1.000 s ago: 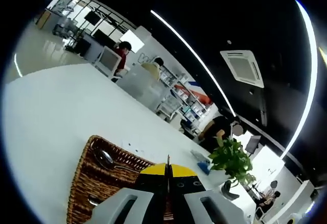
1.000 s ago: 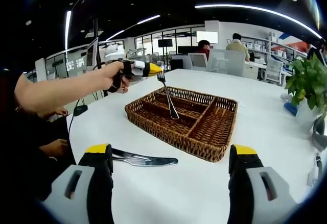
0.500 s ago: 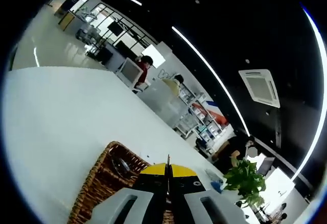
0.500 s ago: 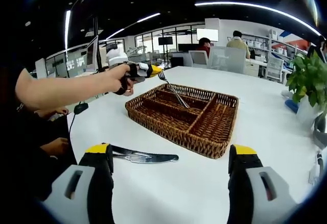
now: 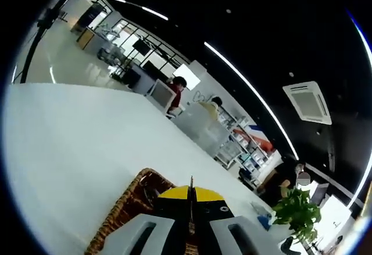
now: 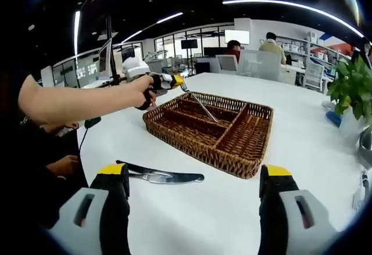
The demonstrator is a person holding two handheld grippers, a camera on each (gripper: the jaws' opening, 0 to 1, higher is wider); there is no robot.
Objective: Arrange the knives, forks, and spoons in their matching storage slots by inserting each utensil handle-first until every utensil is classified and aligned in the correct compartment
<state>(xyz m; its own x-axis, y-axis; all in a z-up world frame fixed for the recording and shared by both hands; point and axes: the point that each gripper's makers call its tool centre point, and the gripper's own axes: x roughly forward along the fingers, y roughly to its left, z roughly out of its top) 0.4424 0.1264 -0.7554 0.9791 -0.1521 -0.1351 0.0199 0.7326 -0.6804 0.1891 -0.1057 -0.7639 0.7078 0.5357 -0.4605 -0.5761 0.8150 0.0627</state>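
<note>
In the right gripper view, the right hand-held gripper has its two yellow-tipped jaws spread wide apart with nothing between them, low over the white surface. Just beyond the left jaw, a table knife lies flat on the surface, its blade pointing to the right, with a second piece of cutlery partly under it that is too hidden to name. Farther on sits a wicker cutlery tray split into long slots and one wider end compartment. A fork slants down into one of the middle slots, handle end low inside the tray and tines up at the rim. The left hand-held gripper, carried by a person's hand that reaches in from the left, is pressed together on the fork's tine end. At the far right stands a potted green plant, and well behind are office desks with seated people.

In the left gripper view, the left hand-held gripper shows its jaws pinched on the thin edge of the fork, which sticks up between them. Just beyond them is the corner of the wicker cutlery tray, then the bare surface, with the potted green plant off to the right.
</note>
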